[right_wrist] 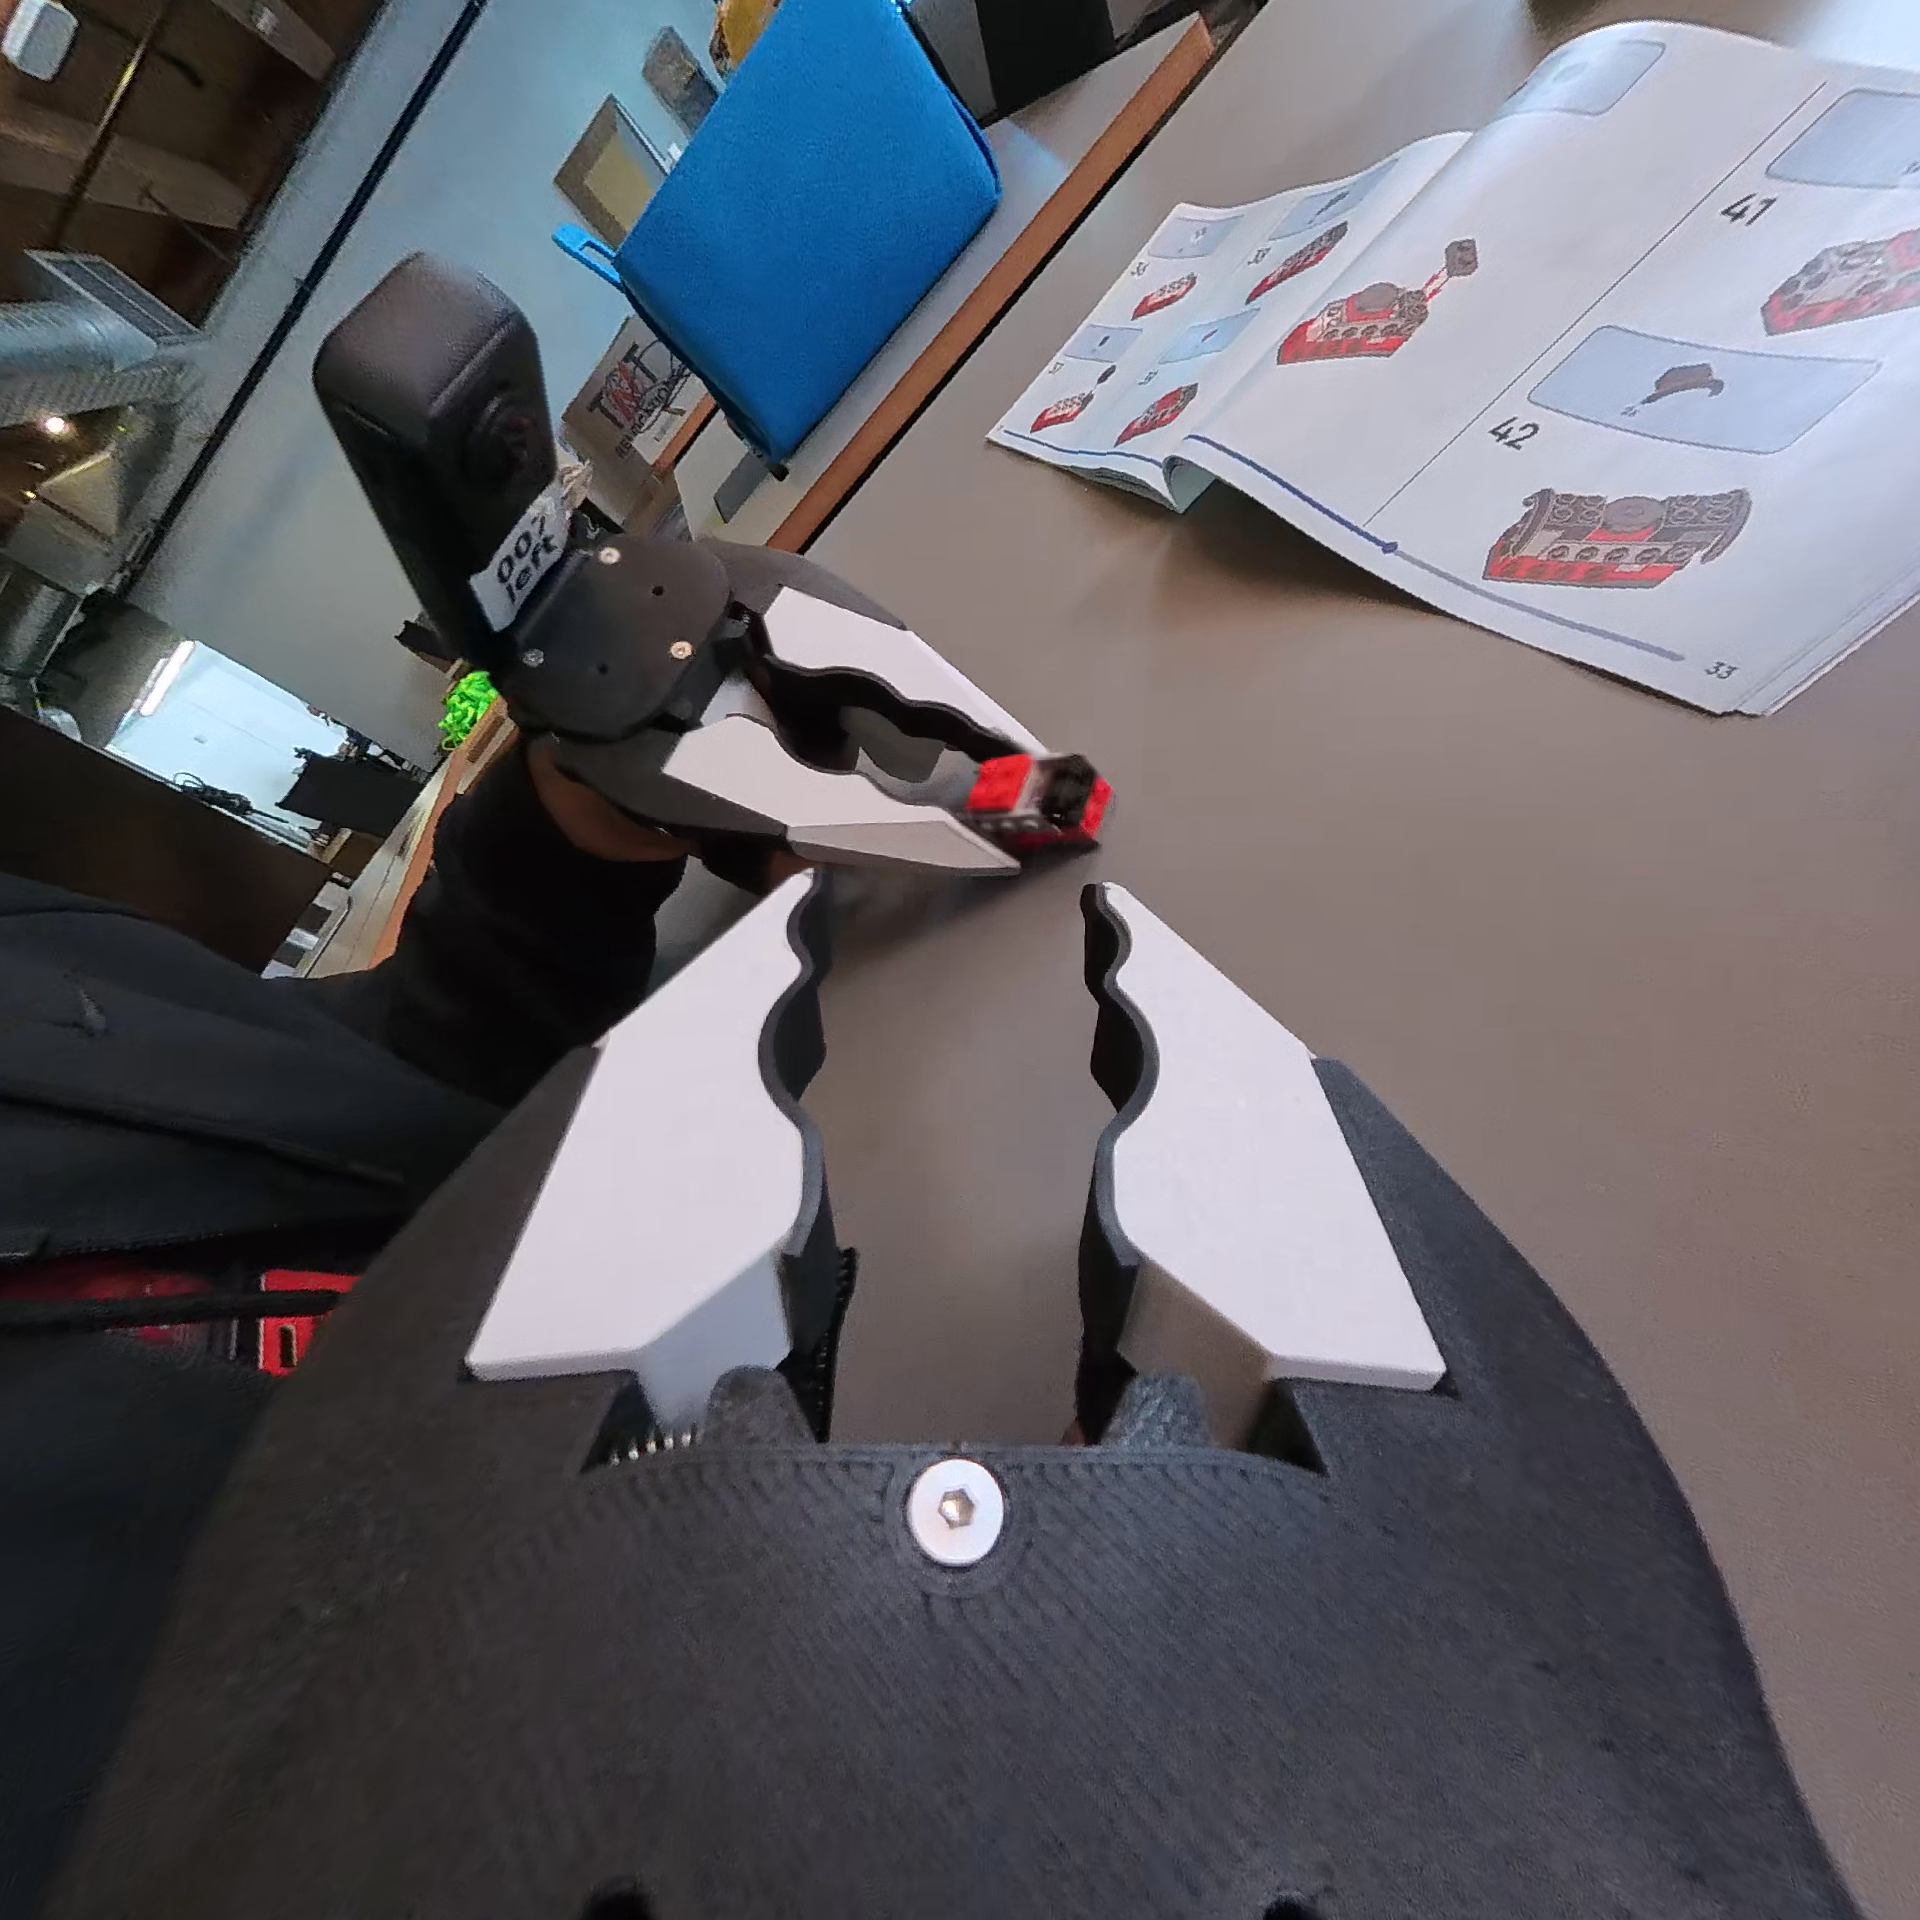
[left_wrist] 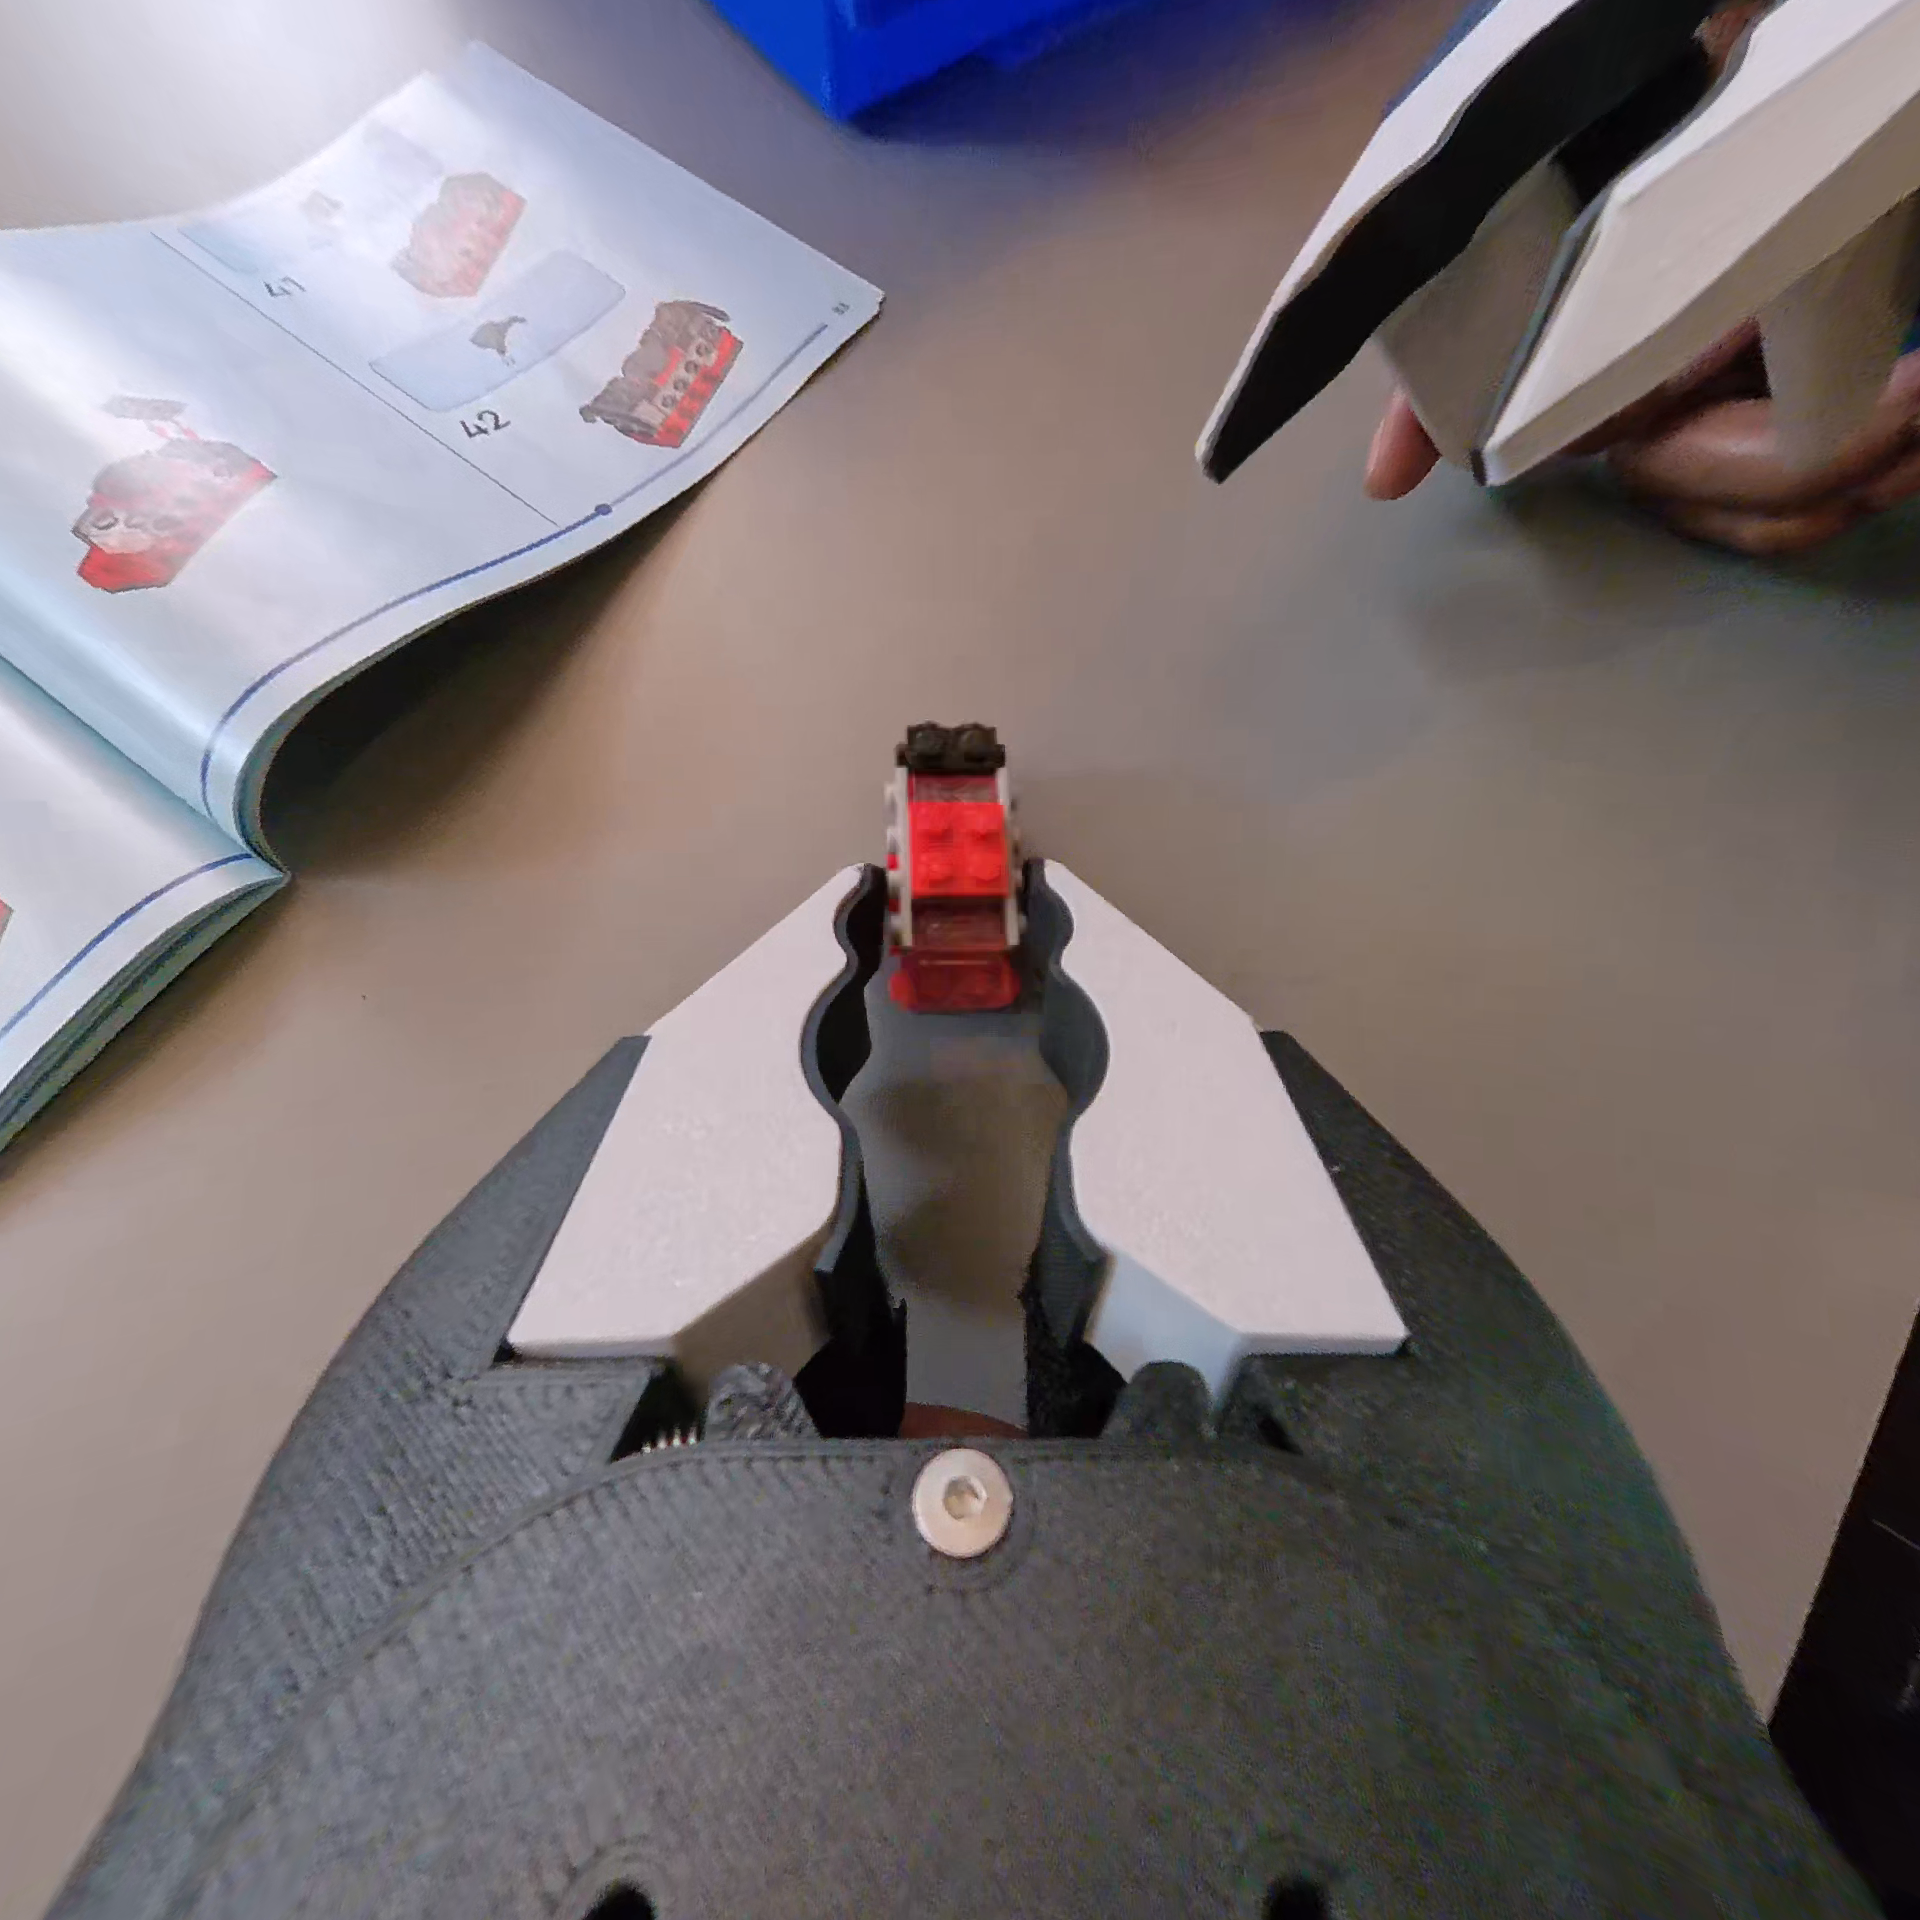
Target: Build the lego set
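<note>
Model: a small red, grey and black lego build (left_wrist: 954, 871), gripped at the tips of the left gripper; its black end points away from that gripper, and a clear red piece sits at the near end, between the jaws.
Model's place: low over the grey tabletop (left_wrist: 1351, 935), near its middle; whether it touches the surface I cannot tell.
Left gripper (left_wrist: 954, 904): jaws narrowed onto the model's sides, tips pressed against it; a black camera stands on its back in the right wrist view.
Right gripper (right_wrist: 951, 899): jaws wide apart with only tabletop between them, tips aimed at the left gripper (right_wrist: 1023, 821) and the model (right_wrist: 1039, 795), near but apart.
Hand (left_wrist: 1745, 457): holds the right gripper (left_wrist: 1351, 473) at the far right of the left wrist view.
Booklet (left_wrist: 312, 468): lies open on the tabletop, far left of the model, pages showing build steps.
Blue bin (left_wrist: 935, 52): at the far edge, beyond the booklet.
Blue chair (right_wrist: 800, 218): stands past the tabletop's edge.
</note>
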Available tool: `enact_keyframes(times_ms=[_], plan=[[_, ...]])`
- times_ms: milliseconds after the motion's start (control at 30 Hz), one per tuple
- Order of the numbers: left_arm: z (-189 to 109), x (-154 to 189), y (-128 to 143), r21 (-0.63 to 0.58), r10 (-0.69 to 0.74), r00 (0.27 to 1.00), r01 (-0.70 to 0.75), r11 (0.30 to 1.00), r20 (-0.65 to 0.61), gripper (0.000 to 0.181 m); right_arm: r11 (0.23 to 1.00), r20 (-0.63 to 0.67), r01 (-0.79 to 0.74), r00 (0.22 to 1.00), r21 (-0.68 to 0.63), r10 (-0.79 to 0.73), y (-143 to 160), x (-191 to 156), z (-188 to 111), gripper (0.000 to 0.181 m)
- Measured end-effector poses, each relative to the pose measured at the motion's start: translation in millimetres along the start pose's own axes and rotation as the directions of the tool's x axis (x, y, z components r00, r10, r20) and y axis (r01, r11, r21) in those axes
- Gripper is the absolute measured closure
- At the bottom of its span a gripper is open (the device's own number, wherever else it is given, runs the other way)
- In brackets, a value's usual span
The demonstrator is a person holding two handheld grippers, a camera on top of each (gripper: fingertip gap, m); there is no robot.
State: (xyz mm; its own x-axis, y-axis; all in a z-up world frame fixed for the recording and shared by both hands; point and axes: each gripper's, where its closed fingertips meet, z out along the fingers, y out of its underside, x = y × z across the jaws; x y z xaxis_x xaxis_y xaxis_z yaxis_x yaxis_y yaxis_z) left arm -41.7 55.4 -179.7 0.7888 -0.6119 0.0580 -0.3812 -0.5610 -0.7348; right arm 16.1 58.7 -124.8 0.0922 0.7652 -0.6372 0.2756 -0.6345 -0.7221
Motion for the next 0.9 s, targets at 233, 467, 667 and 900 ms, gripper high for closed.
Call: enact_keyframes(times_ms=[233,467,667,900], plan=[[-18.6,-4.3,-15.0,0.153,-0.073,0.996,0.079,0.985,-0.049,0.133,1.000,-0.024,0.009,1.000,0.003,-0.009,0.3,1.7,0.2,0.132],[-64.0,-59.7,-10.6,0.339,-0.202,0.976,0.164,0.926,0.079,0.125,1.000,-0.082,0.027,0.996,0.004,-0.027,0.8,6.6,1.5,0.132],[-71.4,-70.3,-10.0,0.383,-0.305,0.952,0.278,0.881,0.008,0.132,1.000,-0.128,0.026,0.991,0.006,-0.025,0.4,12.2,2.2,0.129],[-67.7,-72.3,-7.3,0.358,-0.347,0.937,0.339,0.870,-0.044,0.143,0.999,-0.212,-0.016,0.977,-0.045,0.006,6.7,26.0,8.2,0.136]])
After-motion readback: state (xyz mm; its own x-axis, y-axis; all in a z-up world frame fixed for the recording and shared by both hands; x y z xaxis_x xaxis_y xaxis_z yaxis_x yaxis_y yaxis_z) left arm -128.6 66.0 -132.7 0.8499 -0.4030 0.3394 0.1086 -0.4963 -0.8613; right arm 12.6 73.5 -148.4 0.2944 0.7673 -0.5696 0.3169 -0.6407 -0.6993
